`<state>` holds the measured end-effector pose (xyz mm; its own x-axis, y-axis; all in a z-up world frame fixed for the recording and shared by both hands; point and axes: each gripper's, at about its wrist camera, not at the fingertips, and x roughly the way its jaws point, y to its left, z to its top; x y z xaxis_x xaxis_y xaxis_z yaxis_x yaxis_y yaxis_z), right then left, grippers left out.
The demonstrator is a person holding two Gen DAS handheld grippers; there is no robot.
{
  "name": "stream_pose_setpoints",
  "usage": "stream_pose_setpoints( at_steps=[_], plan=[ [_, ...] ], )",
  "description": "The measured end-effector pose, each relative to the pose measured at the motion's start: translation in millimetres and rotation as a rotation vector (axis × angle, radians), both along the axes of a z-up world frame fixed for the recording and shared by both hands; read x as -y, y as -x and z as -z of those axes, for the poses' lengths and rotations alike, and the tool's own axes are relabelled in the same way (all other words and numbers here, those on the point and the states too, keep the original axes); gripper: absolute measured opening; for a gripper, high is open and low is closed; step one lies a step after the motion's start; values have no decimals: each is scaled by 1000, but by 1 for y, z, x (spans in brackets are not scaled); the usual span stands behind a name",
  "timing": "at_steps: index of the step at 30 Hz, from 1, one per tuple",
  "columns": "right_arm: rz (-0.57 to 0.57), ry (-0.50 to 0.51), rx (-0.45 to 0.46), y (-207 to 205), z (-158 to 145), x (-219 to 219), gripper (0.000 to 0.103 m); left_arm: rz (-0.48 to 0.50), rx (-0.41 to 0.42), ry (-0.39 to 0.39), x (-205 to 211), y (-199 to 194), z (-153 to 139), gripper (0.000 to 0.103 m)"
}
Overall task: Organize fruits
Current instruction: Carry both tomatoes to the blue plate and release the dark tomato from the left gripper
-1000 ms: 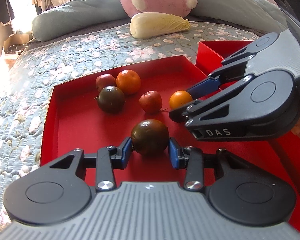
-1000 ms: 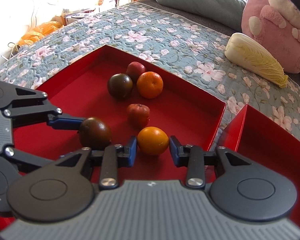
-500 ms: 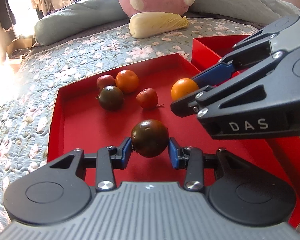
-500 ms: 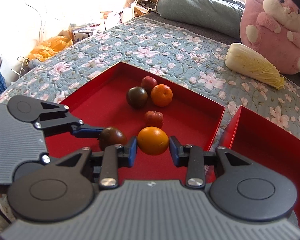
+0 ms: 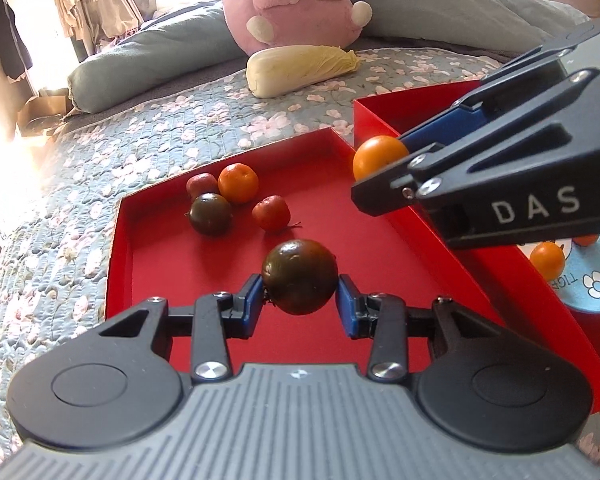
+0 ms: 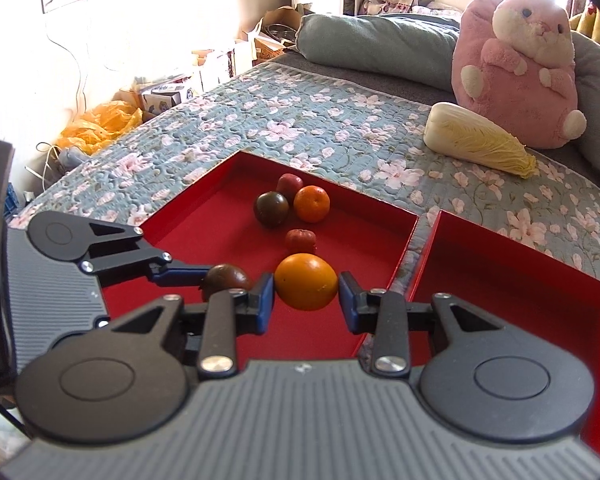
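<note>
Left gripper clamps a dark tomato, right gripper clamps an orange, both level above the red tray

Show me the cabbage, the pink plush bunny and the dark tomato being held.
cabbage [image 6: 476, 140], right wrist view, middle of its leaves.
pink plush bunny [image 6: 516, 76], right wrist view, its belly.
dark tomato [image 5: 299, 276], left wrist view, its front.
</note>
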<state>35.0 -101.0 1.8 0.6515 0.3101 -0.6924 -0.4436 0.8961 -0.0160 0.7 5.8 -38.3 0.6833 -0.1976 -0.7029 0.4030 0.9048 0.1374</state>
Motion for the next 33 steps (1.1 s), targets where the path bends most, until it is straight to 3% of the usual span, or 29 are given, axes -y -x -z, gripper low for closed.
stream_pose_setpoints(
  at_steps=[33],
  plan=[
    [94,-103,78,63,-42,55,38,28,50,25,43,39,-37,45]
  ],
)
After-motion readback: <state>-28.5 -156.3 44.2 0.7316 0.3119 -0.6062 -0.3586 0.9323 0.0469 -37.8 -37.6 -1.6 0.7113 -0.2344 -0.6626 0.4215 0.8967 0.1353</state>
